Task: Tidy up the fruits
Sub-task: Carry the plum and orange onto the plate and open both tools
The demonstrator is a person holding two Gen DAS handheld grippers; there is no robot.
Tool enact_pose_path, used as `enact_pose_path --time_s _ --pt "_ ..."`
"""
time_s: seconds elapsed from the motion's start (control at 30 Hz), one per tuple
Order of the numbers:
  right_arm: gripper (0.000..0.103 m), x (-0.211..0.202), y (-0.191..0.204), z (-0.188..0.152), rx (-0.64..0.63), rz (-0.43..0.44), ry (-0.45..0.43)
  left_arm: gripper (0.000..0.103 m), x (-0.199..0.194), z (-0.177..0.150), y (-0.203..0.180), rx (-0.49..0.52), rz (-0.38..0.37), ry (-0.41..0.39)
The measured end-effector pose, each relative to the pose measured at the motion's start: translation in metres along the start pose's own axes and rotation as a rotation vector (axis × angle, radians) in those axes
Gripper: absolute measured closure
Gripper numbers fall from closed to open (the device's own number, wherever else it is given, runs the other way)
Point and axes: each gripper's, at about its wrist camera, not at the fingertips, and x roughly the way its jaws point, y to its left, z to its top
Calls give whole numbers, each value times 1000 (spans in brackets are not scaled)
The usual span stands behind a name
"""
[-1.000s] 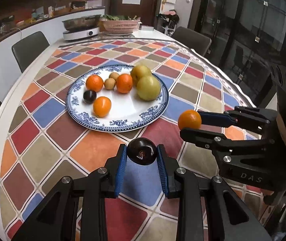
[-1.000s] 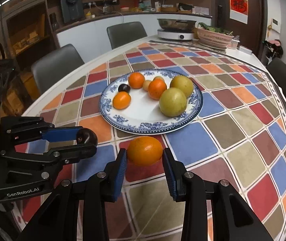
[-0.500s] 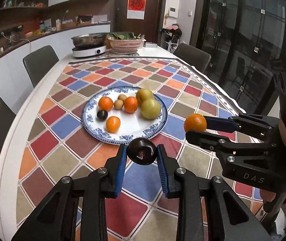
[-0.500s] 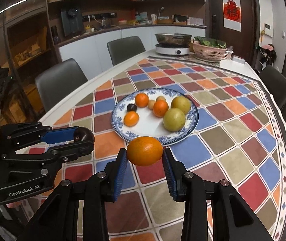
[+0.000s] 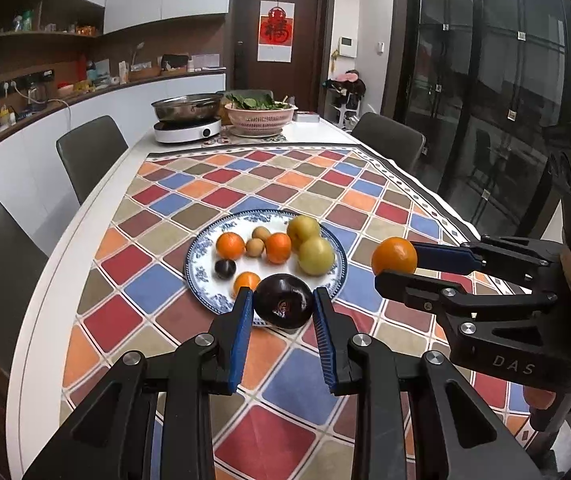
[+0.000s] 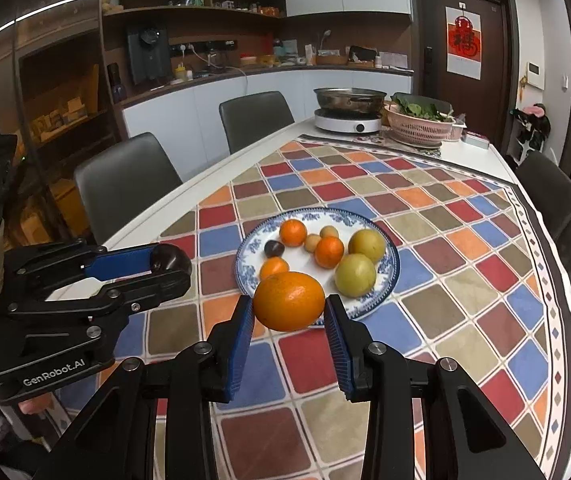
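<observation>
We see the left gripper closed on a dark plum and the right gripper closed on an orange, both held above the table near the plate. Each held fruit hides the plate's near rim. The small tan fruits we cannot identify.
</observation>
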Motion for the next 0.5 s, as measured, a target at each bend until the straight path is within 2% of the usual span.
enact_pose_path --time_s 0.5 --pt "66 28 -10 24 66 -15 12 73 33 32 22 16 -10 24"
